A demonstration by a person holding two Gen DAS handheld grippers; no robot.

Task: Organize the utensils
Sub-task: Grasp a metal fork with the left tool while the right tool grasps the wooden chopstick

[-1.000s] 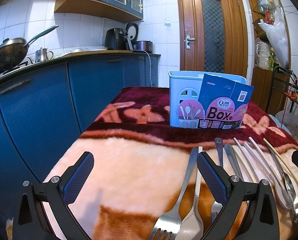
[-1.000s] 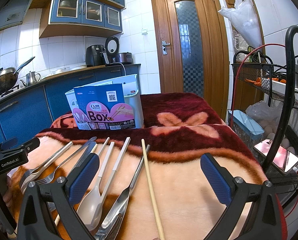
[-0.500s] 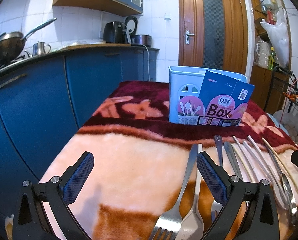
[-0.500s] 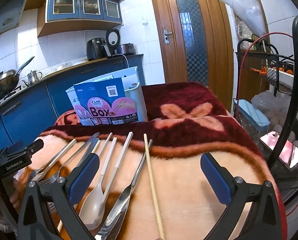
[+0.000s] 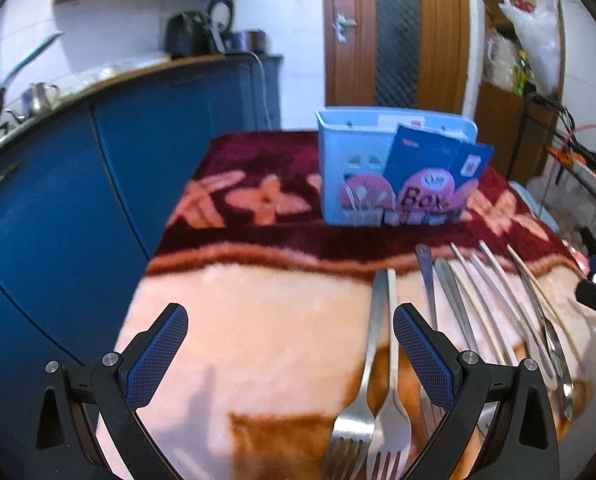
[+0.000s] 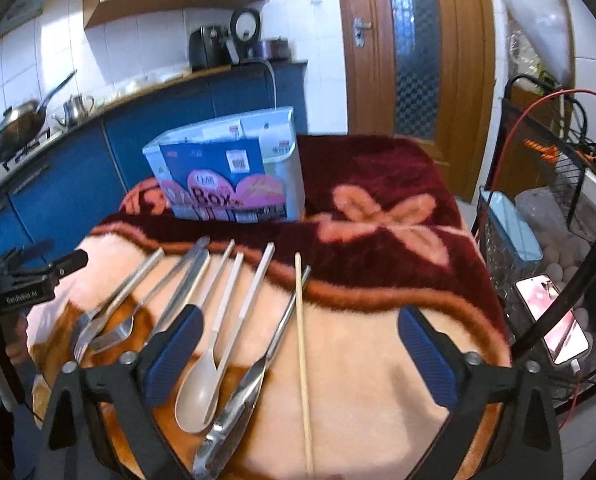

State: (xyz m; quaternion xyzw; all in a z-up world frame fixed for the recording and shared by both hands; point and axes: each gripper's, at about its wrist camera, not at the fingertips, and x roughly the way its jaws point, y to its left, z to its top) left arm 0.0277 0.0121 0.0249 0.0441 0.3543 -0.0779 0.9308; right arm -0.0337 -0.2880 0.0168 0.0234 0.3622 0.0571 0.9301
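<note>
The left gripper [image 5: 290, 340] gapes with nothing gripped; two metal forks [image 5: 362, 364] lie between its blue pads. The right gripper [image 6: 298, 344], jaws wide but just closing a little, grasps nothing; a beige plastic spoon [image 6: 214, 352], steel tongs [image 6: 258, 364] and a wooden chopstick [image 6: 303, 344] lie between its pads on the peach-and-maroon fleece blanket [image 6: 370, 360]. Fork tines are cut off at six o'clock. The pale blue plastic utensil box [image 5: 350, 152] stands at twelve o'clock, blurred.
</note>
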